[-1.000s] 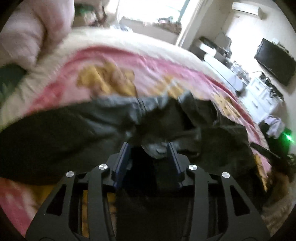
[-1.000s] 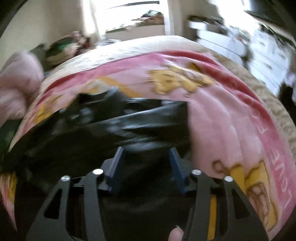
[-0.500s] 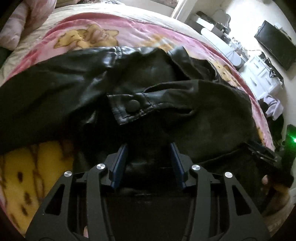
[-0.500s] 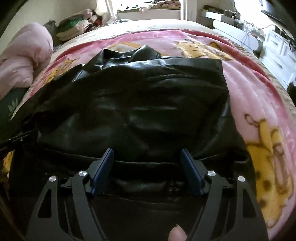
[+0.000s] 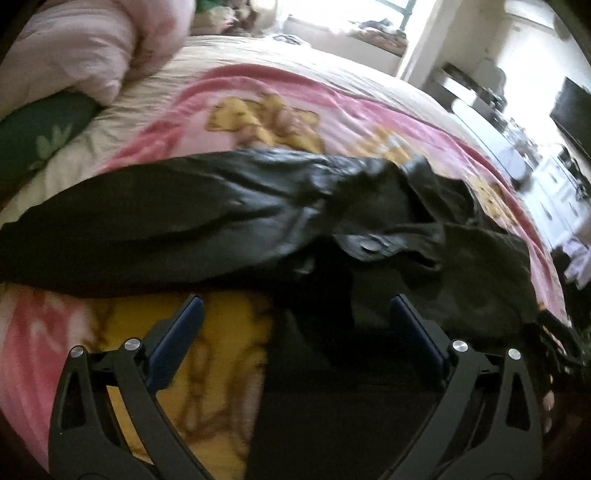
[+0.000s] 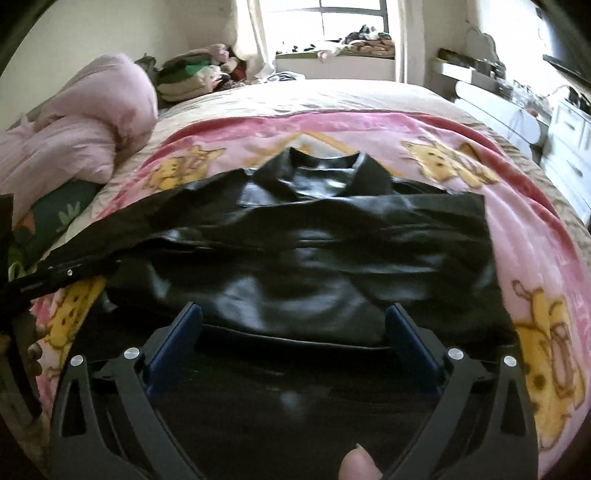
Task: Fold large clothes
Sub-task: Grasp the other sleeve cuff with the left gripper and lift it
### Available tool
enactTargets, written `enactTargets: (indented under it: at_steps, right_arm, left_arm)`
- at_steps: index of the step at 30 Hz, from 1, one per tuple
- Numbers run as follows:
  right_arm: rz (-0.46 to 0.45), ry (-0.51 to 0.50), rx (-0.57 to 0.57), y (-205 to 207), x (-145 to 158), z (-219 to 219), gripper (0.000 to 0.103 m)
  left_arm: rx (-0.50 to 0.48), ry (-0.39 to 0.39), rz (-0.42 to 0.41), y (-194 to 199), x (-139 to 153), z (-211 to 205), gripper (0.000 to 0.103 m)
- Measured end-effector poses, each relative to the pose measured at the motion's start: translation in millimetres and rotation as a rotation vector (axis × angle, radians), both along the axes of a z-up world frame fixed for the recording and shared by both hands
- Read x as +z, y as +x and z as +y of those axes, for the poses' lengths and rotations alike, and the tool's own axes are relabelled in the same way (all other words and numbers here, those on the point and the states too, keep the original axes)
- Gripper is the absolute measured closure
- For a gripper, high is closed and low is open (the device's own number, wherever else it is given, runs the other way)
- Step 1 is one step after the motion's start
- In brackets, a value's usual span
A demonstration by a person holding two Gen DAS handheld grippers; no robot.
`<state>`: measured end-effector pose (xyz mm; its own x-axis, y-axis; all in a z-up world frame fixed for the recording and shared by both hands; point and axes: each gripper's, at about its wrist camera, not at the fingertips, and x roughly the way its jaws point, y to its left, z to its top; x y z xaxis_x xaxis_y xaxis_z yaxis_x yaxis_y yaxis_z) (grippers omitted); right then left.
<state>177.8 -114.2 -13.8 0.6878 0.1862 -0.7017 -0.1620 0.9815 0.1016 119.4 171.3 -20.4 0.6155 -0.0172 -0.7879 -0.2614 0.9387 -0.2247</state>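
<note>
Jacket (image 6: pixel 314 258): black, leather-look, lying on the blanket (image 6: pixel 535 258) in the middle of the bed. Right wrist view shows it from the hem end, collar (image 6: pixel 321 166) farthest from the camera, body spread fairly flat, right edge straight, one sleeve (image 6: pixel 110 236) running out to the left. Left wrist view shows the same jacket (image 5: pixel 369 229) from the side: the sleeve (image 5: pixel 147 229) stretched leftward across the blanket (image 5: pixel 332 122), the collar area rumpled, and a tab with a snap button (image 5: pixel 367 245), which the right view does not show.

Left gripper (image 5: pixel 295 314): fingers spread wide, grasping nothing; left finger over a yellow print, right finger over the jacket's dark cloth.

Right gripper (image 6: pixel 293 325): fingers likewise spread wide, empty, both over the jacket near its hem. A fingertip (image 6: pixel 360 465) of the holder's hand shows at the bottom edge.

Blanket: pink, with yellow cartoon figures, over a beige bedcover (image 6: pixel 314 96).

Duvet (image 6: pixel 74 122): pink, bunched at the bed's left side, in both views (image 5: pixel 85 48).

Window (image 6: pixel 347 18): bright, beyond the bed; clearer in the right view.

Screen (image 5: pixel 569 110): dark, on the right wall, left view only.
</note>
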Motion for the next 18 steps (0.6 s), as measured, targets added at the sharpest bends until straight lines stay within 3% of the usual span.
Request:
enactTargets:
  at_steps: [5,11,18]
  right_arm:
    - [-0.019,0.000,0.073,1.4,9.6,37.9,0.004]
    - [-0.046,-0.006,0.144,10.0,24.1,82.2,0.004]
    - [-0.074,-0.031,0.216,21.6,37.5,129.8,0.004]
  left_arm:
    - [0.104,-0.007,-0.004,-11.9,4.5,31.9,0.009]
    - [0.243,0.060,-0.016,-23.5,12.2,66.0,0.009]
    - [0.375,0.013,-0.024,-39.9,12.1,104.4,0.009]
